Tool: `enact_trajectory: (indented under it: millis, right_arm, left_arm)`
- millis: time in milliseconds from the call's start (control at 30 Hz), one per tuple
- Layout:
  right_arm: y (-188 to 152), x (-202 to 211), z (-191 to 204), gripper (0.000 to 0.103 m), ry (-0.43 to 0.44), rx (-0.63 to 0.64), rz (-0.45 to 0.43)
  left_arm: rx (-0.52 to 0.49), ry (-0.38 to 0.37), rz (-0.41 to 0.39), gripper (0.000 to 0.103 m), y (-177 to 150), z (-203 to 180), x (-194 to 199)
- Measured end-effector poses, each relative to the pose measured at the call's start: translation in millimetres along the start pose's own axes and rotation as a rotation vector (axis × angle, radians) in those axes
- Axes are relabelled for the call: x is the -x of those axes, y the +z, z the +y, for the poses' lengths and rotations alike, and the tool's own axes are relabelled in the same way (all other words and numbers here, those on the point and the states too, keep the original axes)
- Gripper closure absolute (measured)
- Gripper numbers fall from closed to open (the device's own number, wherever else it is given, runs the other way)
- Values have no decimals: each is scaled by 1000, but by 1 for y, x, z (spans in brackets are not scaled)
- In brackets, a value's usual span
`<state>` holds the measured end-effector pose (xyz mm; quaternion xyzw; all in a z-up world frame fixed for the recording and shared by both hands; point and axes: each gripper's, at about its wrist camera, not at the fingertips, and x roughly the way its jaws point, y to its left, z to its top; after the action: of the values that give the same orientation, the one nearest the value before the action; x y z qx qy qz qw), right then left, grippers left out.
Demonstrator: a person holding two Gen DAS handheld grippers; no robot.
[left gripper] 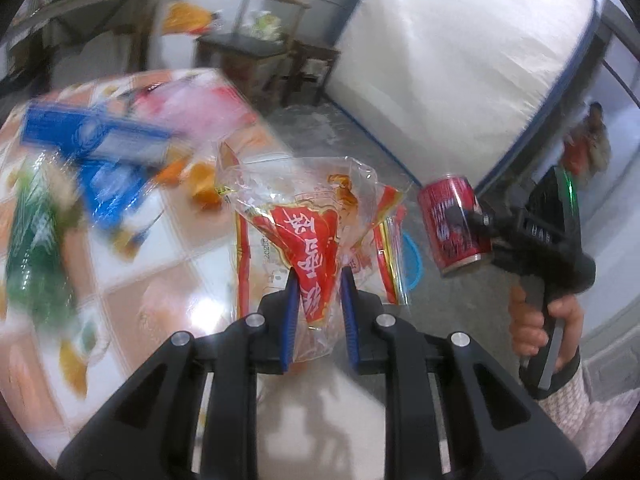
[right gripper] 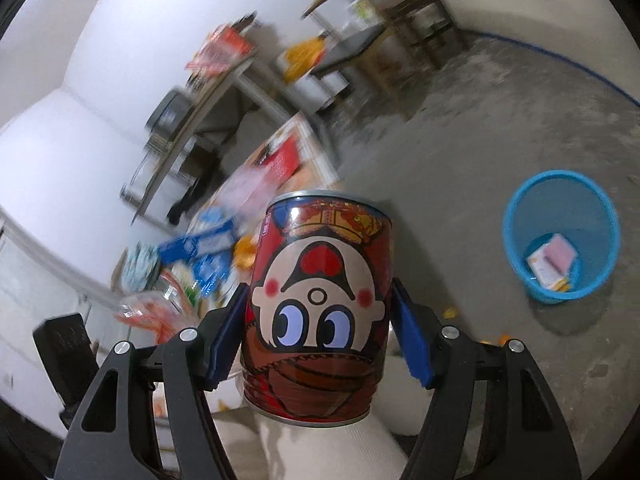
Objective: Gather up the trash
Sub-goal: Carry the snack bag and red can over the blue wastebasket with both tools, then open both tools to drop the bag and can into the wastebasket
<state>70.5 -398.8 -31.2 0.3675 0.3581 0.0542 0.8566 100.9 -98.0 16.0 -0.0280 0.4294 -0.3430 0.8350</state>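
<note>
Concrete floor (right gripper: pixel 460 140) beside a littered tabletop (left gripper: pixel 168 248). Left gripper (left gripper: pixel 319 312) pinches a crinkly red snack wrapper (left gripper: pixel 308 240); right gripper (right gripper: pixel 318 334) clamps a red can (right gripper: pixel 320 308), both airborne. Blue bin (right gripper: pixel 560 236) sits well apart, so either could slip and miss it.

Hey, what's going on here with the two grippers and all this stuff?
A person is clearing trash with a handheld gripper in each hand. The left gripper is shut on a crumpled red and clear snack wrapper, lifted off the littered table. The right gripper is shut on a red drink can. A blue bin on the floor already holds a few scraps.
</note>
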Motion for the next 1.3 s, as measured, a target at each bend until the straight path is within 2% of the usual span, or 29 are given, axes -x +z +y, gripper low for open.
enact_trajectory:
  millis: [167, 367, 567, 733, 833, 967, 1133, 1233, 1300]
  right_arm:
    - [3, 28, -49, 37, -78, -99, -74]
    - [-2, 47, -105, 37, -179, -210, -123]
    - [-7, 55, -161, 37, -250, -314, -145]
    - [-11, 50, -197, 37, -305, -382, -149]
    - [-15, 47, -221, 37, -326, -425, -151]
    - [-17, 37, -248, 37, -338, -488, -150]
    - [-7, 17, -279, 37, -345, -529, -127]
    - [0, 8, -293, 37, -361, -543, -121]
    - [5, 2, -300, 37, -374, -543, -119]
  left_arm:
    - [-89, -83, 56, 85, 45, -40, -47]
    - [-108, -209, 168, 85, 81, -83, -114]
    - [-7, -340, 340, 85, 103, -111, -198]
    - [139, -410, 518, 85, 98, -128, -282]
    - [166, -385, 618, 85, 88, -140, -330]
    - [202, -281, 751, 84, 67, -152, -405]
    - [236, -170, 802, 79, 57, -157, -478]
    - [251, -124, 826, 66, 48, -160, -511]
    - [261, -106, 843, 50, 45, -159, -526]
